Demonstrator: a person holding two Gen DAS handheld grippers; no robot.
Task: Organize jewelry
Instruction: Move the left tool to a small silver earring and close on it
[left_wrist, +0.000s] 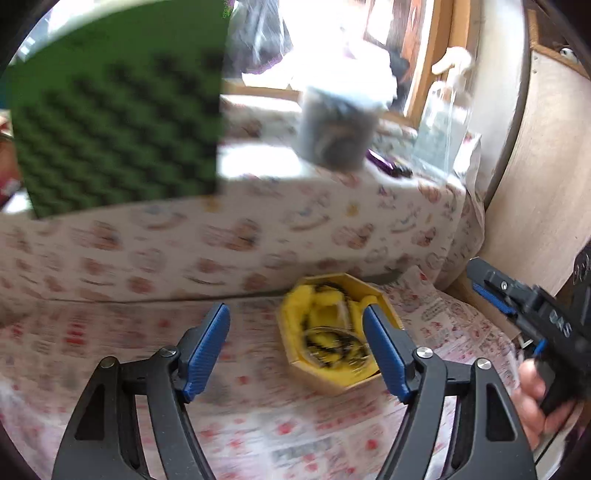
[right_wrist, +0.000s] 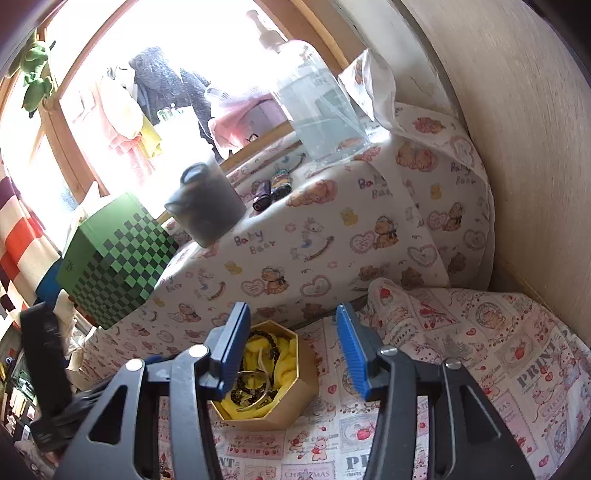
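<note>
An octagonal gold box (left_wrist: 334, 380) with a yellow lining holds dark bead bracelets (left_wrist: 325, 341) and thin metal bangles. It sits on the printed cloth. In the right wrist view the box (right_wrist: 291, 402) lies below my left finger, with beads (right_wrist: 264, 341) and bangles (right_wrist: 255, 387) inside. My left gripper (left_wrist: 295, 347) is open and empty, hovering just left of the box. My right gripper (right_wrist: 291, 347) is open and empty above the box. The right gripper also shows at the right edge of the left wrist view (left_wrist: 491, 291).
A green checkered box (right_wrist: 118, 258) stands at the left. A raised ledge covered in bear-print cloth (right_wrist: 314, 236) carries a dark cup (right_wrist: 207, 203), small dark bottles (right_wrist: 273, 190) and a clear container (right_wrist: 317, 118). A wooden panel (right_wrist: 517, 147) closes the right.
</note>
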